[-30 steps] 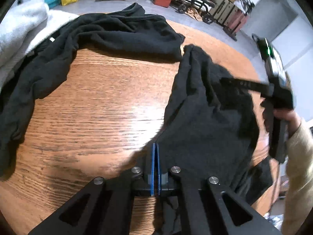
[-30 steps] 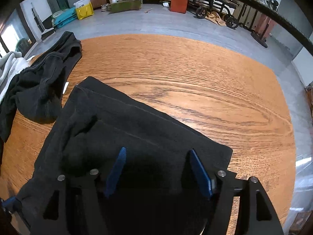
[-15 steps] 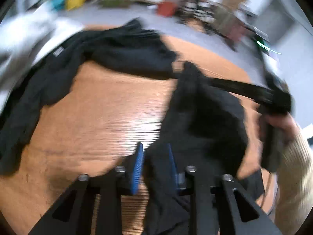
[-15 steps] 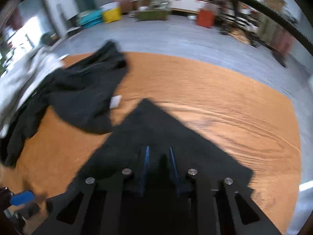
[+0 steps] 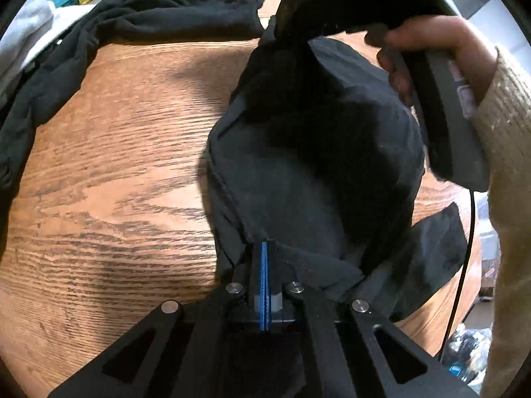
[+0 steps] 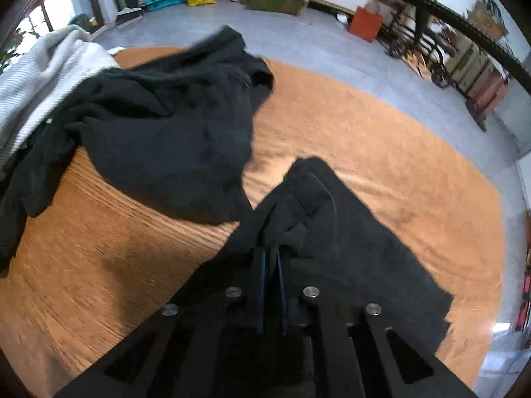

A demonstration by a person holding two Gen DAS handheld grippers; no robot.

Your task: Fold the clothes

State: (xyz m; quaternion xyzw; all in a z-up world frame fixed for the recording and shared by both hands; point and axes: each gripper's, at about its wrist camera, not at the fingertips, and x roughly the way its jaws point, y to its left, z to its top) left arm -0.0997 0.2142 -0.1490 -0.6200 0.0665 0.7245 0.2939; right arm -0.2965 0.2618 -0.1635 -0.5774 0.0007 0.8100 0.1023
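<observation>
Black garment (image 5: 318, 152) lies on the round wooden bench (image 5: 109, 172), bunched and partly lifted, not flat. Fabric is plain, dark, matte; a stitched hem runs along its left edge in the left wrist view. One flap hangs over the near bench edge at lower right.

Left tongs (image 5: 264, 248): clenched, blue pads pressed together on the garment's near hem.

Right tongs (image 6: 270, 255): clenched on a gathered fold of the same garment, cloth rising to a peak ahead of the fingers. A hand (image 5: 428, 43) in a cream knit sleeve (image 5: 507, 152) holds this tool.

A second black garment (image 6: 172, 132) lies crumpled at the far left of the bench, beside white knit cloth (image 6: 46, 76).
</observation>
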